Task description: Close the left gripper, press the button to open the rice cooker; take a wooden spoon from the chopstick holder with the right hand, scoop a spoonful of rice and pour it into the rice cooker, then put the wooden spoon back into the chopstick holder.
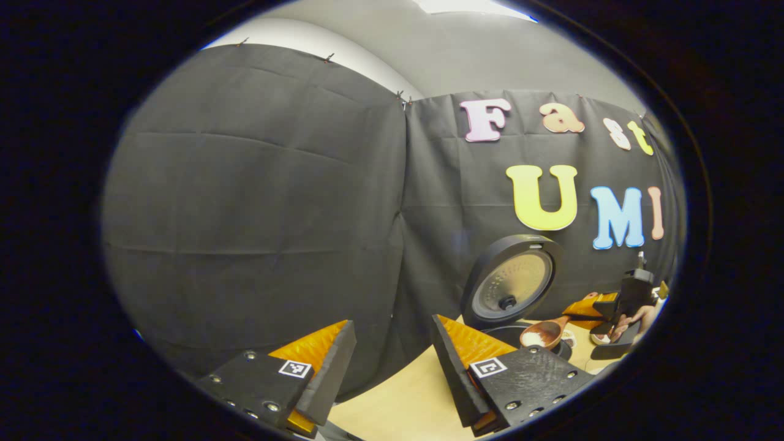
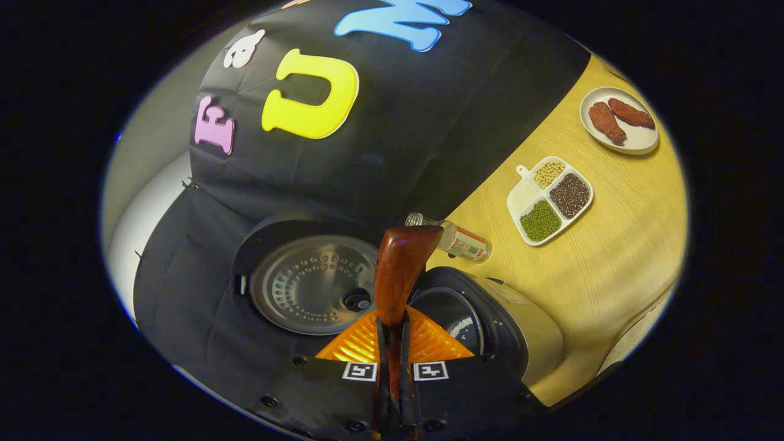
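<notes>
R gripper clamps wooden spoon over open rice cooker

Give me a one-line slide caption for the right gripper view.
Right tool shut on the wooden spoon, held above the open rice cooker.

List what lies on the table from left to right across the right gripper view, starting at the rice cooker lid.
Open rice cooker lid → wooden spoon held in the right gripper → small bottle lying on its side → divided tray of grains and beans → white plate with two reddish pieces.
</notes>
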`<state>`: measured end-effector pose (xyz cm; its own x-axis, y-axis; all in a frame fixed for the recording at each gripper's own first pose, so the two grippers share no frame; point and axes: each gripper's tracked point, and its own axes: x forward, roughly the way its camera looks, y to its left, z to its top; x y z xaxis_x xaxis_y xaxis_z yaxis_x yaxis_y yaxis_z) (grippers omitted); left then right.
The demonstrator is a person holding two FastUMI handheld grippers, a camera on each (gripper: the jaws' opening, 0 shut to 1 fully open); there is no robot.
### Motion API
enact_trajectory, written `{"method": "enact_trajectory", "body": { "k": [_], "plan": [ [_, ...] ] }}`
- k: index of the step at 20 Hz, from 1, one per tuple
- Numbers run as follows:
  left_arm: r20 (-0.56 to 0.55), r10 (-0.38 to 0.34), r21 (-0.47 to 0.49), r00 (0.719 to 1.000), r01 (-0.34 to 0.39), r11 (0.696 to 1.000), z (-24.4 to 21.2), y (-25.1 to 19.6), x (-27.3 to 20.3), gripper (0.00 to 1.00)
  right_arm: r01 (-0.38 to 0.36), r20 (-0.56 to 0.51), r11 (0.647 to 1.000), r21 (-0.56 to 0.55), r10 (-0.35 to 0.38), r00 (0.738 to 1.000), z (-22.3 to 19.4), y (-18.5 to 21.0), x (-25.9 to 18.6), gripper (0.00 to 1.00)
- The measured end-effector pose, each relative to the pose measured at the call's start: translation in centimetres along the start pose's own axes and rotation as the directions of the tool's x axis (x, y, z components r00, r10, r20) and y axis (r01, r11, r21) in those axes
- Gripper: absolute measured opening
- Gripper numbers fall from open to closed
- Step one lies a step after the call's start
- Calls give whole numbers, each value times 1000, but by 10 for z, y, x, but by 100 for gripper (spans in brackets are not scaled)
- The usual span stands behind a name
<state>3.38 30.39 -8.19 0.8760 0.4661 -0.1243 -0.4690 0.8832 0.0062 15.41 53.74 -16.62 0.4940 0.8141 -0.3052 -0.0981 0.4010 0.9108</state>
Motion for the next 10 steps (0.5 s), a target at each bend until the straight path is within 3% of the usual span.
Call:
{"method": "enact_trajectory", "body": {
  "k": [3,4,5,10],
  "plan": [
    [-5,9,1,1000,-9,1000,-2,5,-1,77,35,-15,992,-117,-37,999,-10,-10,13,7],
    [-7,11,3,1000,-11,1000,-3,7,-1,77,42,-19,987,-157,-46,999,-14,-13,18,3],
    [-10,13,4,1000,-13,1000,-3,8,-1,77,48,-19,979,-199,-53,998,-17,-15,21,7],
    [-16,16,7,1000,-16,1000,-6,8,-2,77,56,-7,902,-429,-66,998,-26,-10,25,7]
  ]
}}
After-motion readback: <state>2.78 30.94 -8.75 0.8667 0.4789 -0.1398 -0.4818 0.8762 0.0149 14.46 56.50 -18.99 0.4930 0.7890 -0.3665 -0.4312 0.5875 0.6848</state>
